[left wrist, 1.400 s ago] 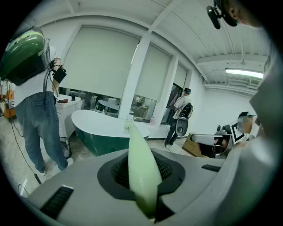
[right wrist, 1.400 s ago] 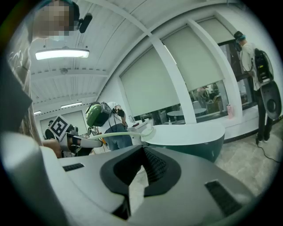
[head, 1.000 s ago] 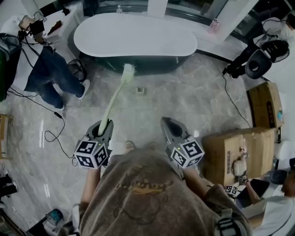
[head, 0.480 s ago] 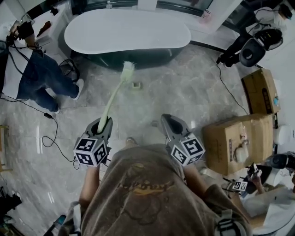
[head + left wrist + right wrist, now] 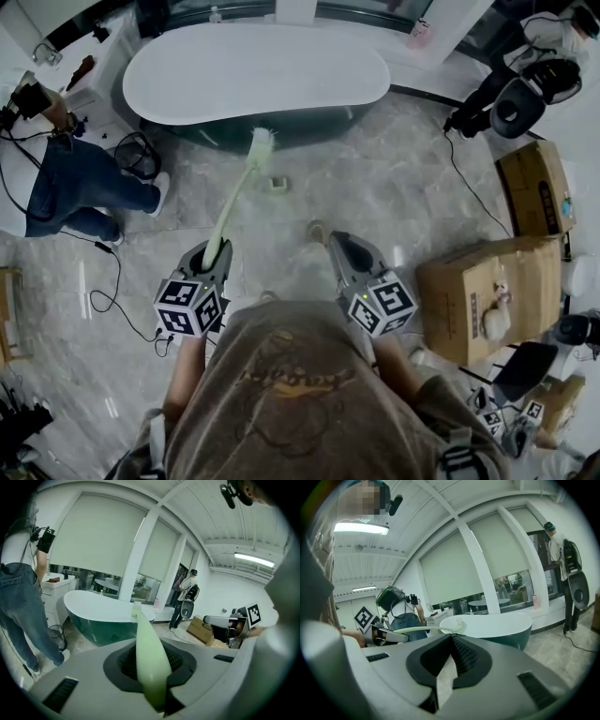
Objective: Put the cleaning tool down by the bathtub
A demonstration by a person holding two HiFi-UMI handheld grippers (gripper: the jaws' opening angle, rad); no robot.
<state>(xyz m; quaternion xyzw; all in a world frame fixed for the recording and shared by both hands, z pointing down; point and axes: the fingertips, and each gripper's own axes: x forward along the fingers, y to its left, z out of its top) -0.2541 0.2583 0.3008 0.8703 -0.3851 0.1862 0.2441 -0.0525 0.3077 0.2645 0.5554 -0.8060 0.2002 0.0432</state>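
Step in hand, as I read it: carry phase, tool not yet put down. L tongs point(image 5: 211, 255) pinch the cleaning tool point(image 5: 234, 195) at the butt of its pale green handle. The shaft runs fwd and its white brush head hangs over the floor just short of the bathtub point(image 5: 253, 66), near the tub's dark side wall. R tongs point(image 5: 345, 253) are pressed together w/ nothing btw them, held level beside the left pair, no part in the grip.

Next move prob. calls for: lower the L tongs, lay the tool on the floor point(image 5: 375, 187) along the tub base, then spread the tongs and back off.

Room: bare marble btw the person and the tub, plenty open. Watch the small item point(image 5: 277, 183) on the floor near the brush head. Bystander in jeans point(image 5: 84, 183) and floor cable point(image 5: 103, 281) sit at the tub's left end. Cardboard box point(image 5: 478, 291) is at right, well apart.
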